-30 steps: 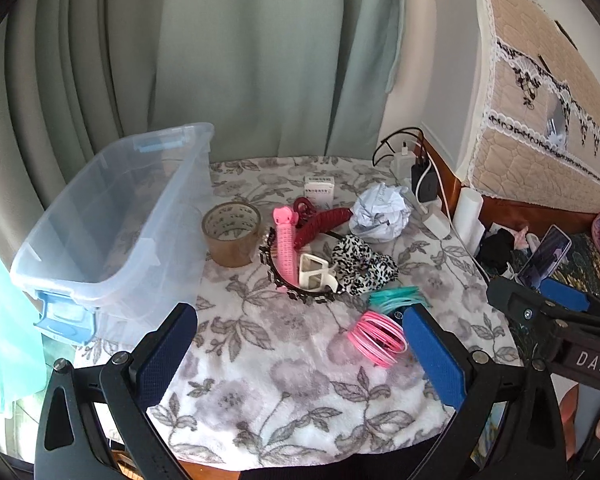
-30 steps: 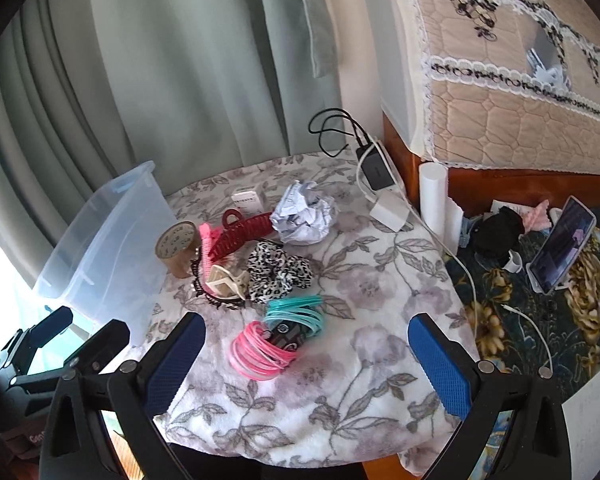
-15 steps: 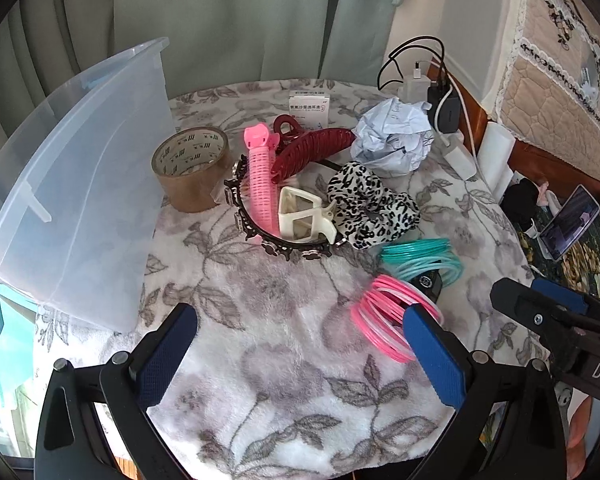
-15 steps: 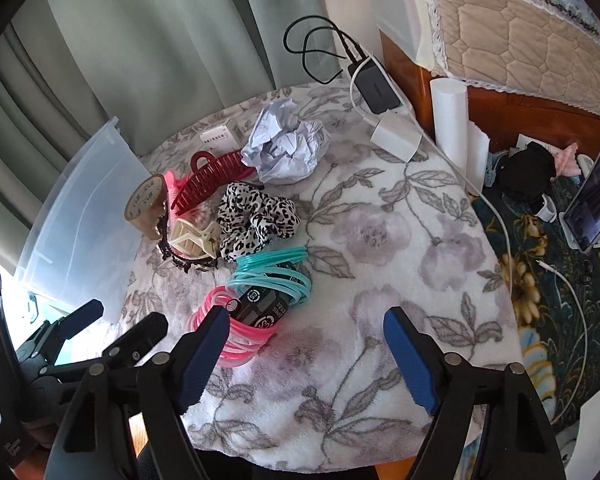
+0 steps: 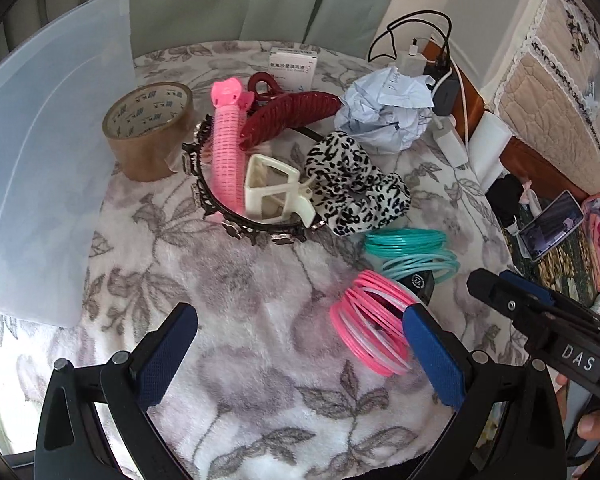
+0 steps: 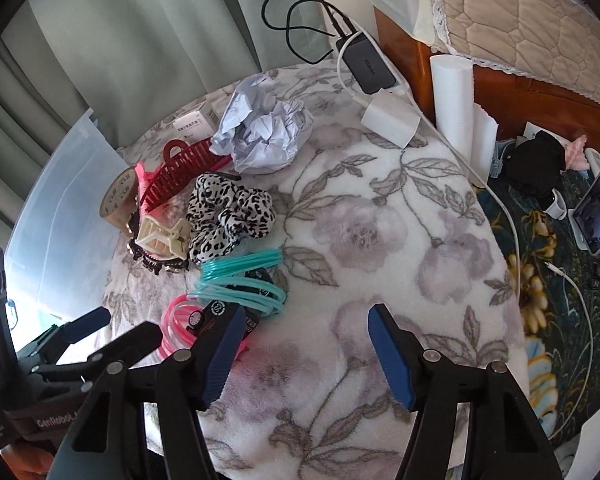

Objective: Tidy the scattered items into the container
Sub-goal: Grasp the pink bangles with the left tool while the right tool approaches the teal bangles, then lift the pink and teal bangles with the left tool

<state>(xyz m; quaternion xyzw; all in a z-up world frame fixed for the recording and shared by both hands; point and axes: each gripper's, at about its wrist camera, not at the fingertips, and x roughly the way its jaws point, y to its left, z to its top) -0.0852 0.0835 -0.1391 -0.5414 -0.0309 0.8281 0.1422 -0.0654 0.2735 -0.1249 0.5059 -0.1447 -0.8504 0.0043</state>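
- Left tool [image 5: 296,344]: jaws spread wide, nothing btwn them, over bare floral cloth near the table's front edge; its right pad sits just beside the pink bangles [image 5: 370,320], contact unclear.
- Right tool [image 6: 304,346]: jaws have just been closing in but are still apart w/ only bare cloth btwn them; no pinch. Its left pad overlaps the black tag [image 6: 220,314] and pink bangles in the right wrist view; can't tell if touching.
- Container [image 5: 48,152]: clear plastic bin at the table's left edge, seen tilted.
- Tape roll [image 5: 148,130]: brown, upright on its side face, just beside the bin wall.
- Pile mid-table, toward the left: pink hair roller [image 5: 228,142] lying across a black toothed headband [image 5: 236,224]; dark red claw clip [image 5: 288,114] behind it; cream claw clip [image 5: 276,194] resting on the headband, touching the leopard scrunchie [image 5: 356,188].
- Teal bangles [image 5: 412,250]: stack betw scrunchie and pink bangles, nearer the front; the black tag lies under/through both stacks.
- Crumpled paper [image 5: 384,112] toward the back-right edge; small white box [image 5: 292,66] at the back edge.
- Chargers & cables [image 6: 368,64] at the back-right corner; white cylinder [image 6: 452,100] stands just off the right edge.
- Phone [image 5: 550,226] propped up beyond the right edge, on patterned bedding.
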